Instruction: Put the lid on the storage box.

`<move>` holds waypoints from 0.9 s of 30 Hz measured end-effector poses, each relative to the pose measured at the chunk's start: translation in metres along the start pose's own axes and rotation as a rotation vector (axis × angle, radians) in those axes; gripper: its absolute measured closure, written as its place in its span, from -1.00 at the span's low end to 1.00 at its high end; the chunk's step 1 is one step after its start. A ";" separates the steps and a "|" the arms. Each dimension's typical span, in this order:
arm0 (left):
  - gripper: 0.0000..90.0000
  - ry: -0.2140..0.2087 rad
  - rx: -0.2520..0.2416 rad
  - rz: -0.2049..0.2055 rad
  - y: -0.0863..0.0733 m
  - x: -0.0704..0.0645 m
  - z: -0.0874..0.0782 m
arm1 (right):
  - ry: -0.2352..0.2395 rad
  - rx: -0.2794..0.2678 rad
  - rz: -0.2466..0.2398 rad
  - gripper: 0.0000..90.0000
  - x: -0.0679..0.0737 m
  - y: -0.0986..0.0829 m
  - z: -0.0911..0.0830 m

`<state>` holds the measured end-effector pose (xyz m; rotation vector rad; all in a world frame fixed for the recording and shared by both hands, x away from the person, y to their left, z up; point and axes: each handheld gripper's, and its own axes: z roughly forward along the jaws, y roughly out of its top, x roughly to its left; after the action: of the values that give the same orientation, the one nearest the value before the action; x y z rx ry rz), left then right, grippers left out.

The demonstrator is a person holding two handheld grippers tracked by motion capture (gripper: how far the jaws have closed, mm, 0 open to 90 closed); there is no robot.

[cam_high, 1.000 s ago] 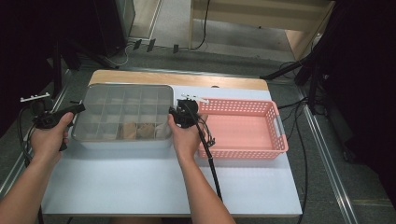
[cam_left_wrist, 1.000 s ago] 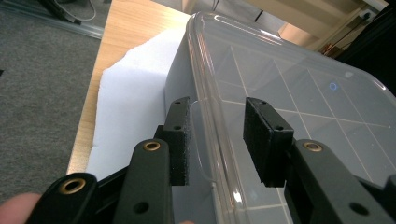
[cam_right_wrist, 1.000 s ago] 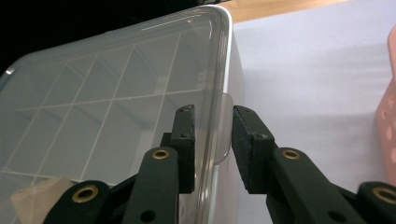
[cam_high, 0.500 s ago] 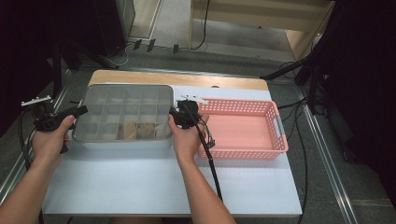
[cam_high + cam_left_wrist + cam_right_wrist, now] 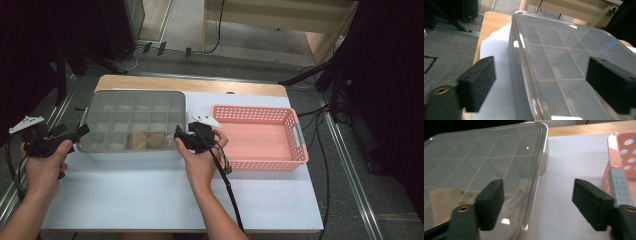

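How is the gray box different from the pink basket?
The gray box has a clear lid and is split into many small compartments; the pink basket is open on top with one big space. The box has smooth walls; the basket's walls are full of holes. Tan things lie in the box; the basket looks empty. Both are rectangular and sit on the table.

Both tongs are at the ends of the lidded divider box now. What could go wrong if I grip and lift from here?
1. Each pair of tongs, left and right, stands open across a rim of the clear lidded box; the glossy lid may slip from the jaws.
2. If only the lid is gripped, it may come off instead of lifting the box.
3. The pink basket sits close beside the right tongs; they may bump it.
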<state>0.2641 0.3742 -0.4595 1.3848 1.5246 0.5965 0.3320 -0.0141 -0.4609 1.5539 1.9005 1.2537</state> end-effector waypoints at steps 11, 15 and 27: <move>-1.00 -0.035 -0.059 0.052 -0.025 -0.016 -0.032 | 0.075 -0.051 -0.060 -0.71 0.008 -0.026 -0.022; -1.00 -0.031 -0.066 0.046 -0.039 -0.017 -0.038 | 0.103 -0.060 -0.048 -0.72 0.010 -0.033 -0.032; -1.00 -0.019 -0.076 0.049 -0.079 -0.029 -0.053 | 0.130 -0.114 -0.112 -0.69 0.018 -0.060 -0.062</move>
<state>0.1774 0.3405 -0.4946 1.3695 1.4426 0.6631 0.2446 -0.0215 -0.4728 1.3196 1.9289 1.4177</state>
